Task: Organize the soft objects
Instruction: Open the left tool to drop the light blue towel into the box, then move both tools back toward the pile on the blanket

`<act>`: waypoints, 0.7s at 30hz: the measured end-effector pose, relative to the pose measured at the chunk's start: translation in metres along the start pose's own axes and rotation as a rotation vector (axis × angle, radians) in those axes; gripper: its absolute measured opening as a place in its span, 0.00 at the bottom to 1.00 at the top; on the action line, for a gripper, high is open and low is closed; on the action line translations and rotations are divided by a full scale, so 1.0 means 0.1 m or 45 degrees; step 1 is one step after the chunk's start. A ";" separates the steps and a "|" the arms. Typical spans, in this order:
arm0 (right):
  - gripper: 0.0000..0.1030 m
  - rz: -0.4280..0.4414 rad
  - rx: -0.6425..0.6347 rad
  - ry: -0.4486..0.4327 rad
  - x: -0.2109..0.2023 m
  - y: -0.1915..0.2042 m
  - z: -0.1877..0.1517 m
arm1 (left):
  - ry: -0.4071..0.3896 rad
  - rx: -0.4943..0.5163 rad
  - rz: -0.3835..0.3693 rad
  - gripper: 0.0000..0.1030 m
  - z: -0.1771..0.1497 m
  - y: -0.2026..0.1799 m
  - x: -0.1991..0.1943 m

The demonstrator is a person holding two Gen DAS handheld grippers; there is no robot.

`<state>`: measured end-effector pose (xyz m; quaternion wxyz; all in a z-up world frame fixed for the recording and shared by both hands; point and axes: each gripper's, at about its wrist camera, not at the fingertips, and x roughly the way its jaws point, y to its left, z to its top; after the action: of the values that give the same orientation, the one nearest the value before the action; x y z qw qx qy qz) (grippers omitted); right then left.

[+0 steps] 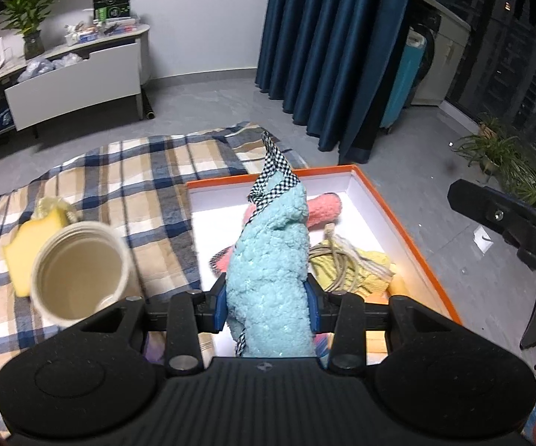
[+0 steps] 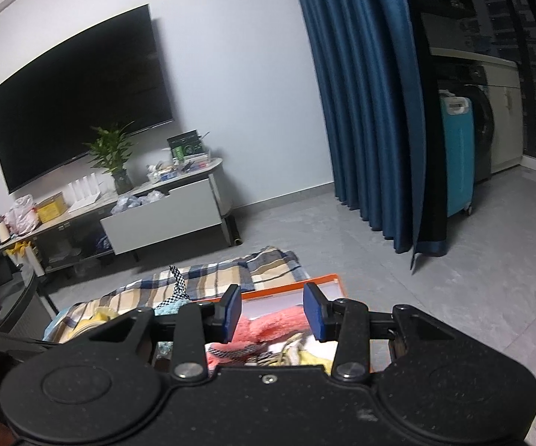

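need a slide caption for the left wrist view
Left gripper shut on a light blue fuzzy cloth, held above the orange-rimmed box of soft items.

You have the orange-rimmed white box (image 1: 409, 230) on the plaid blanket (image 1: 126, 171); in it the pink fluffy cloth (image 1: 325, 210) lies behind the coiled beige cord (image 1: 336, 256). Left of it stands the cream ribbed cup (image 1: 82, 267), before the yellow sponge (image 1: 32, 245).

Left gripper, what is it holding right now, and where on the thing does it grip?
The left gripper is shut on the light blue fluffy cloth, clamping its lower middle part; the checkered-trimmed end sticks up above the orange box.
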<state>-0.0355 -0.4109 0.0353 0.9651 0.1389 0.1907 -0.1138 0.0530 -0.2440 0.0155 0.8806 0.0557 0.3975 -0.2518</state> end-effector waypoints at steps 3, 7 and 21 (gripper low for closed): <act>0.46 -0.026 0.020 -0.010 -0.02 -0.08 0.00 | 0.003 0.018 -0.026 0.40 0.05 -0.10 0.06; 0.46 -0.051 0.036 -0.025 -0.05 -0.14 0.01 | -0.017 0.031 -0.101 0.61 0.13 -0.22 0.11; 0.46 0.070 -0.052 -0.007 -0.04 0.22 0.00 | -0.093 -0.069 0.039 0.74 0.12 0.13 -0.21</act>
<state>-0.0333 -0.3894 0.0423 0.9710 0.1243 0.1864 -0.0836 0.0557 -0.2278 0.0378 0.8996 0.0286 0.3707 -0.2293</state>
